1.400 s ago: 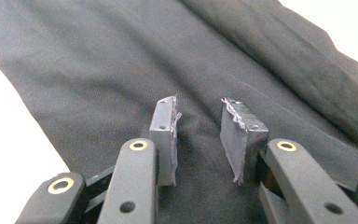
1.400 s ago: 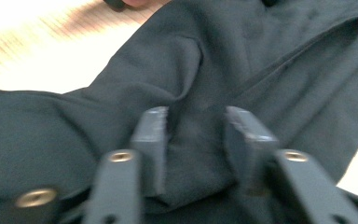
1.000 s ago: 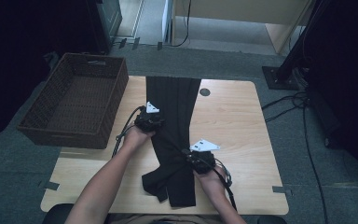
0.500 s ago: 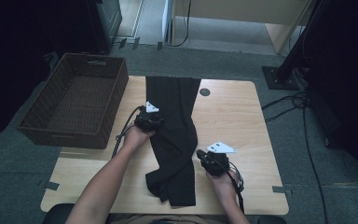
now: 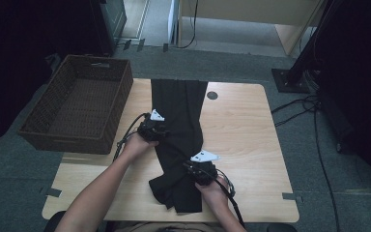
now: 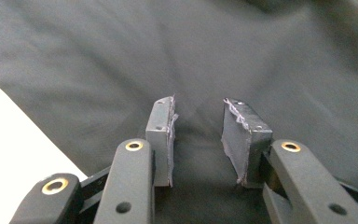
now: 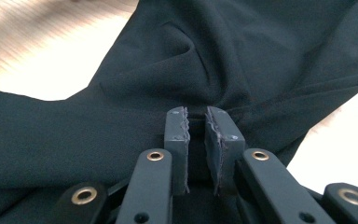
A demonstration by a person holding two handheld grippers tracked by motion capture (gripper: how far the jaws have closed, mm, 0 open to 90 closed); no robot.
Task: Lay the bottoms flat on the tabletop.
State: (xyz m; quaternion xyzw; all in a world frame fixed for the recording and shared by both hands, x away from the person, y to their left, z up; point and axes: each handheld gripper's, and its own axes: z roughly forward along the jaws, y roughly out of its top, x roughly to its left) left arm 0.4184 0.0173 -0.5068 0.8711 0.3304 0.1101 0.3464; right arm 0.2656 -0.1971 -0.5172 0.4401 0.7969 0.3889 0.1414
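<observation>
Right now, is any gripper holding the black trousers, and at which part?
The right gripper, fingers just opening, has a fold of the black trousers between them; no firm hold. The left gripper is open above flat cloth.

High view looks down from above; both gripper views sit close over the black garment (image 5: 179, 126).

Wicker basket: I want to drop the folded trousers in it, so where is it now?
In the high view the wicker basket sits at the table's far left corner, overhanging its edge, just left of the black trousers.
</observation>
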